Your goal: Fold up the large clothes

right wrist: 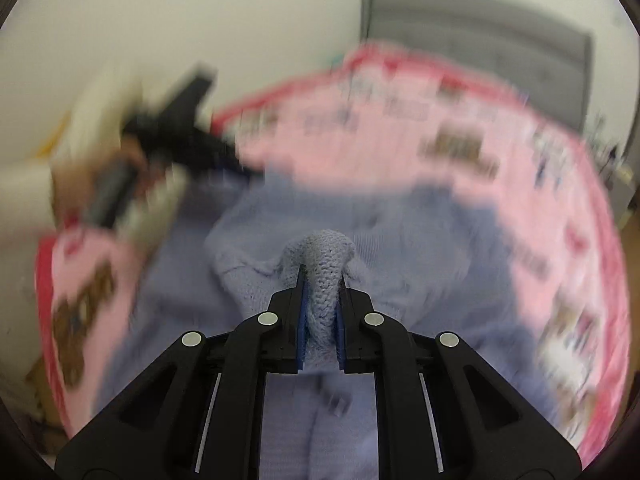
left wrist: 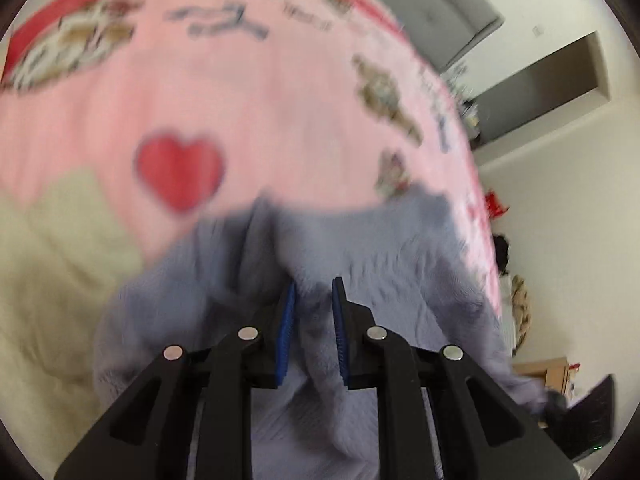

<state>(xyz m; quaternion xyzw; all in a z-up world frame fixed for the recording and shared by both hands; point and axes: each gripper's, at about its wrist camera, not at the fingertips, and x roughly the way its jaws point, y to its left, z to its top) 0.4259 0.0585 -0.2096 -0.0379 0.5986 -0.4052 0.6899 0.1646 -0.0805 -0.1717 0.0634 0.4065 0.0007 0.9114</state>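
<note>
On the pink blanket (right wrist: 500, 168), lavender sweater (right wrist: 324, 284) in both claws.

1. Sweater (right wrist: 400, 240): lavender-blue knit, stitches plain to see where it bunches.
2. Blanket (left wrist: 240, 100): pale pink, red border, one red heart (left wrist: 179, 168), brown-and-cream figures, dark blue lettering (too blurred to read).
3. Quilt (left wrist: 52, 264): cream.
4. Gripper pads (left wrist: 286, 332): blue, on black fingers.
5. Headboard (right wrist: 480, 40): grey.
</note>
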